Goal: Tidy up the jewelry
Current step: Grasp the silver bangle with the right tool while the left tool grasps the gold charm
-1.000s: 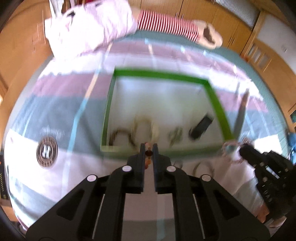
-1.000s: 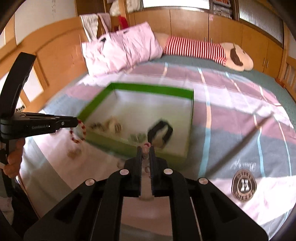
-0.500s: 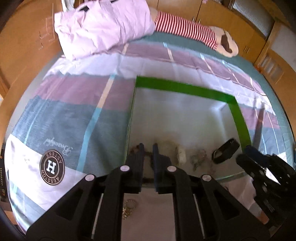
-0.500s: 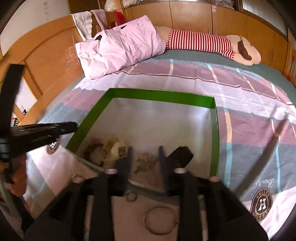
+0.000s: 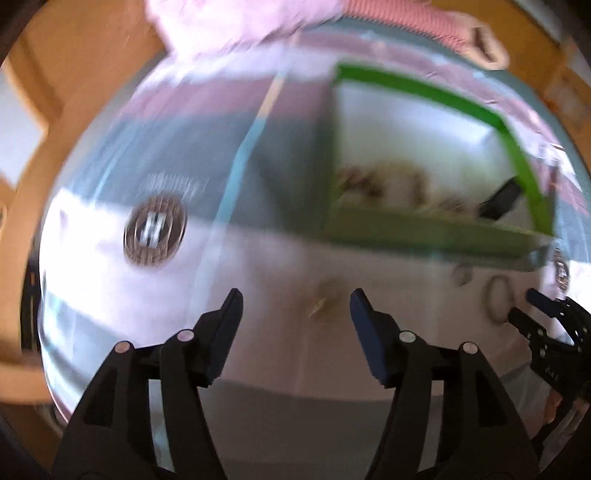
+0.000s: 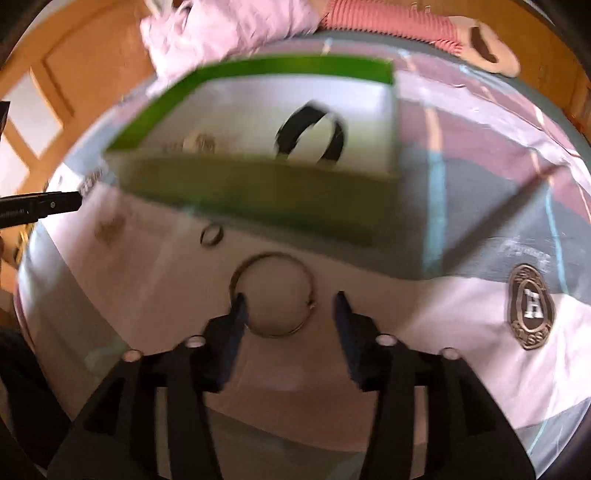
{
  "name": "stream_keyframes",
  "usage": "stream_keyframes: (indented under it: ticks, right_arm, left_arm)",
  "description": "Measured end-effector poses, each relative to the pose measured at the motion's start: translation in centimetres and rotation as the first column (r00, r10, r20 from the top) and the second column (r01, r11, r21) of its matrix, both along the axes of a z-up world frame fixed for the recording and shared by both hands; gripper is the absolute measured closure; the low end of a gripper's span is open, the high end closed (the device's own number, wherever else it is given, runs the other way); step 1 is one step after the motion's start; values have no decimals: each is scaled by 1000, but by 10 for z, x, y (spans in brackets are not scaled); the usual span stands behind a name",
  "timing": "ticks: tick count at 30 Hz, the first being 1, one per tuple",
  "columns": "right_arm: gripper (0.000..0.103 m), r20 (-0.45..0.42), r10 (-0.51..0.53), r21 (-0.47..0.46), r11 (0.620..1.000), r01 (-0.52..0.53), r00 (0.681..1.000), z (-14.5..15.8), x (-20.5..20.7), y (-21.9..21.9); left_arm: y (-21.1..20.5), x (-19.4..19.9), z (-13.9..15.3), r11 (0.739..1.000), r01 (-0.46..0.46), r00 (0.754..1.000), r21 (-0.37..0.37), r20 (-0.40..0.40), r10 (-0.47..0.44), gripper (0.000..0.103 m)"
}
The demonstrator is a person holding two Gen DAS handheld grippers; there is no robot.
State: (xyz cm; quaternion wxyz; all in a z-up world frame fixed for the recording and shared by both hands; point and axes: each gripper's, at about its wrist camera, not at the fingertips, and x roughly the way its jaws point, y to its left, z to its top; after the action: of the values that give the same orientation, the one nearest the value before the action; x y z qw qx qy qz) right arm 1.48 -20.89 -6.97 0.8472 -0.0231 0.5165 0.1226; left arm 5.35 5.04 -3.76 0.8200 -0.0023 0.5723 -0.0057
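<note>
A: Which step was it? Both claws were opening, nothing between them.

B: Picking up. The right gripper (image 6: 288, 299) hovered over the thin metal bangle (image 6: 272, 294), near the green-rimmed box (image 6: 258, 68); the left gripper (image 5: 295, 306) over a small blurred gold trinket (image 5: 325, 301). Next, I judged: straddle, close.

Bedspread (image 6: 461, 177) in broad bands of mauve, grey-teal and white, crossed by thin light-blue lines, with a round brown-and-white crest (image 6: 530, 306) bearing an H. Box (image 6: 258, 192) green outside and along the rim, white within. Band (image 6: 310, 129) inside it black. Bangle (image 6: 273, 295) on the white band thin and dull gold, as far as the blur allows. Pillow (image 6: 229, 22) pale pink; bolster (image 6: 388, 26) red-and-white striped. Gripper fingers (image 5: 229, 325) black.
</note>
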Motion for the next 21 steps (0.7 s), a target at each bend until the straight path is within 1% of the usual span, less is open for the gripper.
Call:
stream_keyframes:
  ticks: [2,5,6,7,8,9,10,11,13,14,16,17,18,19,20,21]
  right_arm:
    - [24,31,10,-10,1000,-10,999,0,-1,10]
    - [24,70,30,-54,998,-26,997,-6,-2,24]
    - [26,62,44,-73,997,-39,997,-11,-1,27]
    - [30,53,55,-83,995,-51,997,-15,-1,30]
    - [41,53,59,-101,993,-53,997,-17,-2,30]
    - [46,62,59,-111,992,-52,996,-17,-3,31]
    - [46,61,61,-104,993,-54,996,-16,-3,30]
    - [46,52,62,-78,995,-58,997,-14,-4,29]
    - [47,45,59,-43,997,-57,997,-13,-4,27]
    - [49,45,60,-42,997,-58,997,-13,-5,28]
    - [49,44,63,-49,997,-61,997,-13,-6,29]
    - [49,42,63,-47,997,-61,997,-13,-6,30]
    - [49,40,61,-44,997,-60,997,-13,-4,30]
    - [49,38,60,-40,997,-58,997,-13,-5,30]
    - [49,36,58,-35,998,-57,998,-13,-4,27]
    - [49,31,55,-29,998,-54,998,-12,-3,27]
  left_arm:
    - [5,5,-9,1000,-22,999,-11,-35,22,41]
    - [0,6,-13,1000,-13,999,-4,-41,13,34]
    - [-2,6,-14,1000,-4,999,3,-40,5,33]
    - [-5,5,-16,1000,5,999,13,-42,-5,33]
    - [-6,6,-18,1000,10,999,20,-44,-9,32]
    - [-7,6,-21,1000,9,999,25,-49,-8,32]
    - [-8,7,-24,1000,6,999,26,-53,-5,32]
    - [-7,8,-28,1000,-3,998,22,-60,4,32]
    - [-7,12,-33,1000,-22,997,-2,-80,22,32]
    - [-6,15,-37,999,-32,995,-15,-91,30,32]
    - [-2,18,-46,997,-58,991,-55,-123,51,33]
    - [-2,19,-49,996,-63,990,-63,-133,55,35]
    - [-2,19,-51,996,-68,989,-54,-135,60,43]
    - [-3,18,-50,997,-64,990,-47,-128,57,48]
    - [-4,17,-48,997,-50,991,-65,-126,41,61]
    - [-7,14,-44,989,-20,990,-147,-139,-1,66]
